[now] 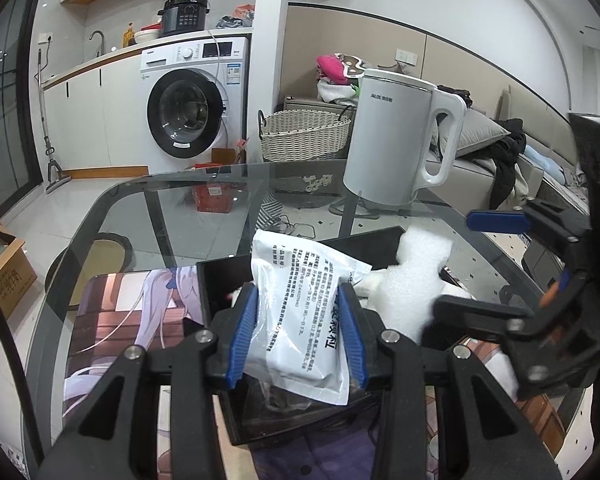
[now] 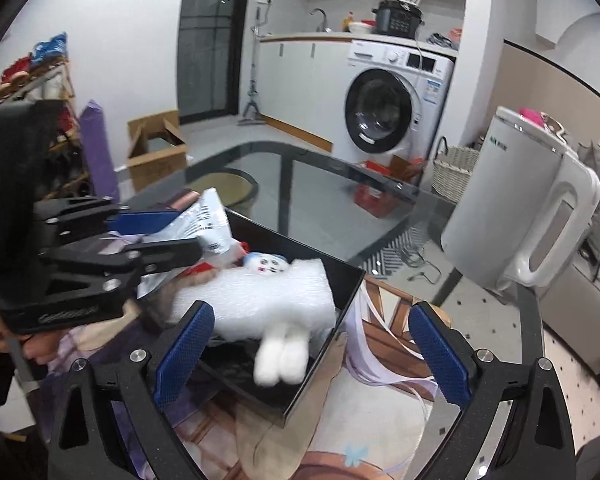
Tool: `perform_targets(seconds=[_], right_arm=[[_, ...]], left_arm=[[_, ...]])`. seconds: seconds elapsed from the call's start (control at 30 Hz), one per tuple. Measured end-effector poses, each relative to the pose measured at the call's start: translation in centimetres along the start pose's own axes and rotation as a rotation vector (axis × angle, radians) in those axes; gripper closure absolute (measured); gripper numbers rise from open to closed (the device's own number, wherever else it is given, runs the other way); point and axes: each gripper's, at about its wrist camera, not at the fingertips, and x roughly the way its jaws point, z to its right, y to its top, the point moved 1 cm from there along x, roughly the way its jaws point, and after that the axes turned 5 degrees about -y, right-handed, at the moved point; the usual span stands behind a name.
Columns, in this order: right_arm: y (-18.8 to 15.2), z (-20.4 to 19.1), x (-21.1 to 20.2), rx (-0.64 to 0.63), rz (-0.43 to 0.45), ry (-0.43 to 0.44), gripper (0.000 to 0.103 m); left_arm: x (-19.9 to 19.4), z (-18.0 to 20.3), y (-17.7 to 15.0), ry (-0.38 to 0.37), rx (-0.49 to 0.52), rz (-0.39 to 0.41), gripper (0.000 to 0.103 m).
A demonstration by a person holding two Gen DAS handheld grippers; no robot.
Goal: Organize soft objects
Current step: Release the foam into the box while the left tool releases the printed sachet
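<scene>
Left gripper [image 1: 298, 334] is closed on a white printed pouch [image 1: 300, 320], its blue pads pressing both sides of the pouch, which is held tilted above a black tray [image 2: 340, 312]. Right gripper [image 2: 312, 356] stands wide open with nothing between its pads; it hangs over the near side of the tray. In the tray lies a white foam block [image 2: 256, 300], and a small white plush toy [image 2: 266, 266] with a printed face sits at its far side. Two white plush legs [image 2: 282, 358] stick out below the foam, blurred. The tray rests on a picture mat [image 2: 380, 420] that covers the near part of a glass table [image 2: 320, 208]. A white kettle [image 1: 396, 140] stands near the table's far right edge, well apart from the tray. Beyond the table, on the floor, are a washing machine [image 1: 192, 108], a woven basket [image 1: 304, 134] and an open cardboard box [image 2: 156, 152]. A hand [image 2: 40, 354] grips the handle of the left gripper.
</scene>
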Motion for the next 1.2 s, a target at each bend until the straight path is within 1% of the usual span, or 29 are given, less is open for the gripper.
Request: perform_targets(seconds=[0.13,0.3,0.4,0.43,0.53,0.57,0.6,0.63,0.67,0.7,0.73,0.8,0.87,1.0,1.2], right_arm=[[0.1,-0.2,1.3,0.017,-0.021,-0.004,0.004],[0.1,-0.3,2.3,0.023,-0.031,-0.003,0.001],[0.0,-0.1,2.9,0.039,-0.053,0.001,0.001],[-0.2,0.0,3.1,0.044,-0.058,0.004,0.001],[-0.4,0.3,2.7,0.062,-0.049,0.003,0.001],[-0.6,0.3,2.3,0.066,-0.038,0.001,0.001],[-0.7,0.3,1.7,0.071,-0.018,0.004,0.001],[-0.9,0.2,1.1,0.073,-0.002,0.009,0.001],[-1.0,0.3,0.6,0.079,0.015,0.012,0.001],[-1.2,0.4,-0.3,0.091,0.039,0.011,0.001],[-1.3,0.5,-0.8,0.099,0.053,0.01,0.001],[-1.6,0.7,-1.9,0.12,0.082,0.004,0.001],[-2.1,0.7,-2.9,0.129,0.105,0.009,0.001],[-3.4,0.1,-4.8,0.14,0.136,0.005,0.001],[-5.1,-1.4,-6.3,0.135,0.164,-0.008,0.001]], left_arm=[[1.0,0.4,-0.4,0.0,0.026,-0.037,0.063],[1.7,0.1,-0.5,-0.003,0.013,-0.056,0.062],[1.9,0.9,-1.0,0.035,0.073,-0.059,0.059],[1.9,1.0,-1.0,0.04,0.076,-0.054,0.06],[1.8,0.9,-0.9,0.043,0.059,-0.06,0.052],[1.7,0.9,-0.9,0.041,0.055,-0.06,0.043],[1.5,0.9,-0.9,0.041,0.051,-0.062,0.037],[1.2,0.9,-1.0,0.033,0.045,-0.06,0.037],[0.8,1.0,-1.1,0.034,0.04,-0.056,0.031],[0.3,0.9,-1.2,0.033,0.035,-0.045,0.022],[-0.5,1.0,-1.4,0.02,0.03,-0.024,0.019],[-1.7,1.0,-1.5,0.022,0.017,0.011,0.006],[-3.2,1.1,-1.8,0.019,0.0,0.047,0.0],[-5.5,1.0,-2.5,0.008,-0.027,0.098,0.0],[-7.0,1.2,-4.2,0.03,-0.026,0.122,0.0]])
